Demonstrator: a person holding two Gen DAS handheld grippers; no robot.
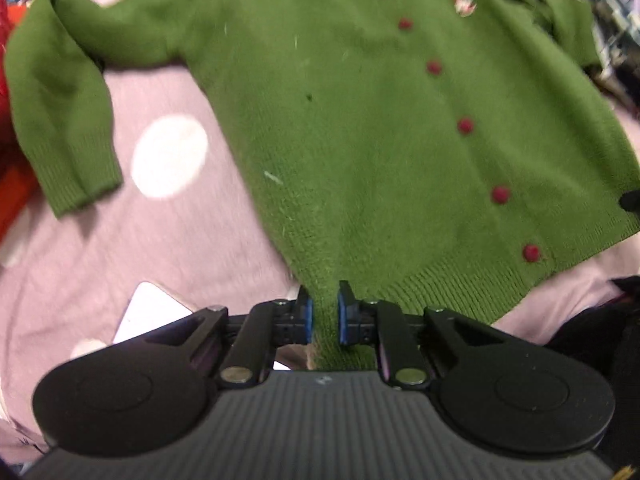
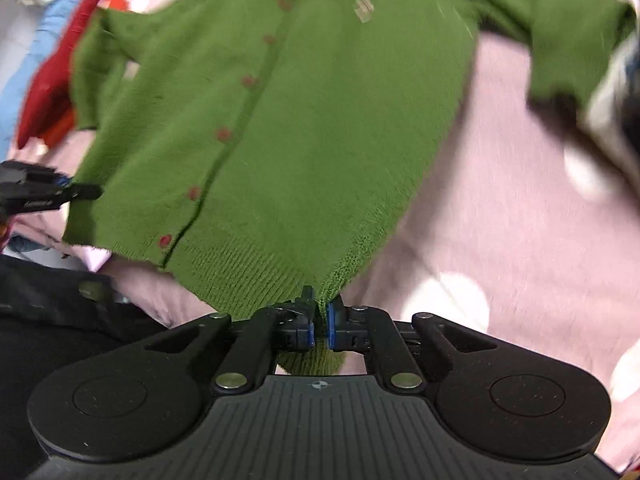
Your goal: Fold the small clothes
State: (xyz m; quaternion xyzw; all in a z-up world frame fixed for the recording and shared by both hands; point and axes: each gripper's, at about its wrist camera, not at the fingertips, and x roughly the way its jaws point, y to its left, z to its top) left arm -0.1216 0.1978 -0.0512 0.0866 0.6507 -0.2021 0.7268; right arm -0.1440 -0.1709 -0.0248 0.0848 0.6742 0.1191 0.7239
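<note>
Both tongs, left [image 1: 325, 308] and right [image 2: 320, 320], clenched on opposite hem corners of green cardigan [image 1: 360, 120], collar lying away.

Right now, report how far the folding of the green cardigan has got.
Done: the green cardigan lies spread front-up on the pink dotted blanket, its red buttons fastened. In hand: the left tool and the right tool are each shut on a bottom corner of the hem. Left: no fold shows yet; both sleeves lie out to the sides.
</note>
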